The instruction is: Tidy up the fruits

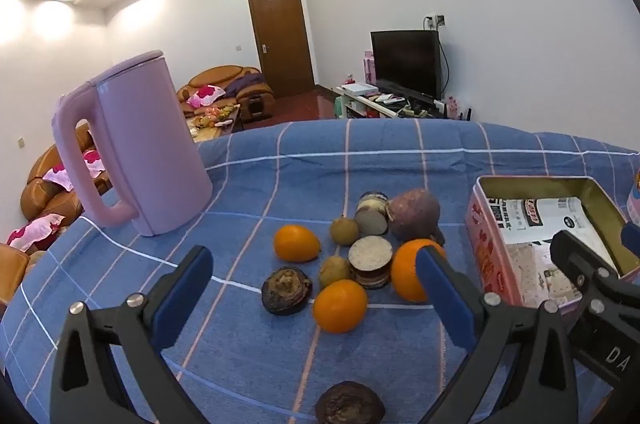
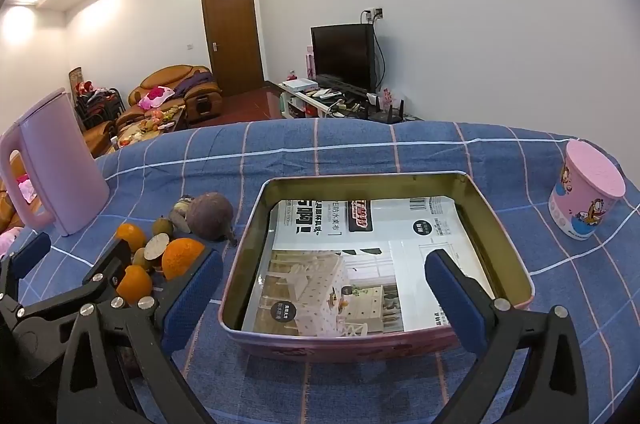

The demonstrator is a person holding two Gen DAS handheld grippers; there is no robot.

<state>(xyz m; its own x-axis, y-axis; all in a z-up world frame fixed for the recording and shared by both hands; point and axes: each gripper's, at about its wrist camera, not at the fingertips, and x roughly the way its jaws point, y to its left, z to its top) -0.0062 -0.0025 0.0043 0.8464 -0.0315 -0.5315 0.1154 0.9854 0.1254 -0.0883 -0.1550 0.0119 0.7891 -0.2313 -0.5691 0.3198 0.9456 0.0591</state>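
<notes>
Several fruits lie in a cluster on the blue checked cloth (image 1: 280, 176): three orange ones (image 1: 340, 306) (image 1: 296, 242) (image 1: 410, 274), two small greenish-brown ones (image 1: 344, 230), a large purple one (image 1: 414, 214), cut brown pieces (image 1: 370, 260), a dark shrivelled one (image 1: 286, 290) and another at the near edge (image 1: 350, 406). My left gripper (image 1: 314, 298) is open and empty just in front of the cluster. An open pink tin (image 2: 516, 264) lined with a printed sheet (image 2: 360, 264) stands right of the fruits. My right gripper (image 2: 324, 298) is open and empty over the tin's near side.
A tall pink kettle (image 1: 136, 144) stands at the left of the cloth. A pink cartoon cup (image 2: 586, 192) stands at the far right. Sofas, a door and a TV lie beyond the far edge.
</notes>
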